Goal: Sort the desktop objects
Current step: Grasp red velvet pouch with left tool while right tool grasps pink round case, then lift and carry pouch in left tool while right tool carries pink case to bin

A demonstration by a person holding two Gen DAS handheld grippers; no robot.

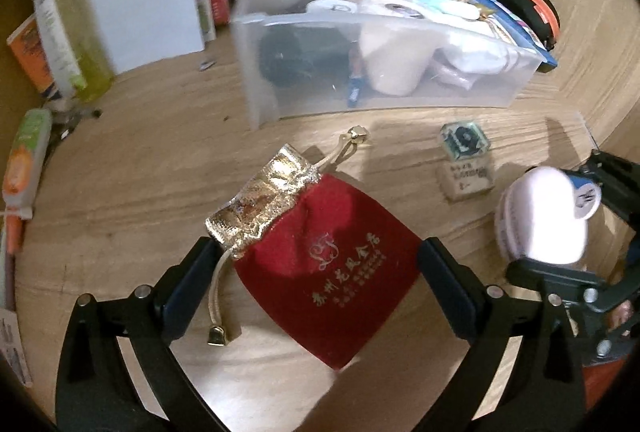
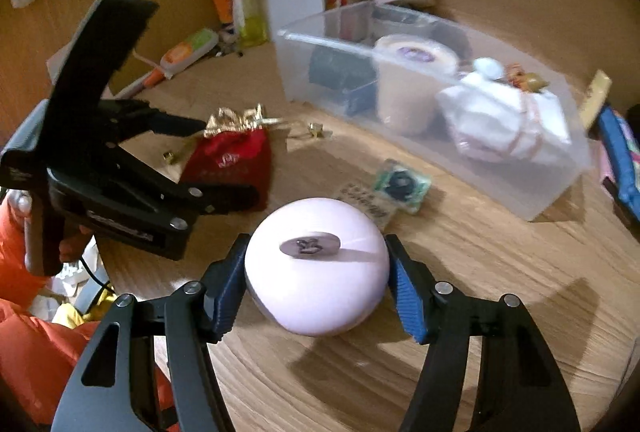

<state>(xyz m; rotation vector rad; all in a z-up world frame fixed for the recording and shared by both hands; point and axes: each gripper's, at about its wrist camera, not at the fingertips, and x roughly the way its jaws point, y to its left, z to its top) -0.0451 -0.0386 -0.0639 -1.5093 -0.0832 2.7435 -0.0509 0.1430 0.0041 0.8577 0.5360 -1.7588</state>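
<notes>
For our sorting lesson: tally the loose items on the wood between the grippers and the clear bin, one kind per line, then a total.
Red drawstring pouch: 1
Pale round case: 1
Small clear packet: 1
Total: 3

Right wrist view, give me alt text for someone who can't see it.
A pale pink round case sits between the blue-padded jaws of the right gripper, which press its sides above a wooden desk. To the left, the left gripper straddles a red pouch with open jaws. Behind lies a clear plastic bin with a cup and other items inside.
</notes>
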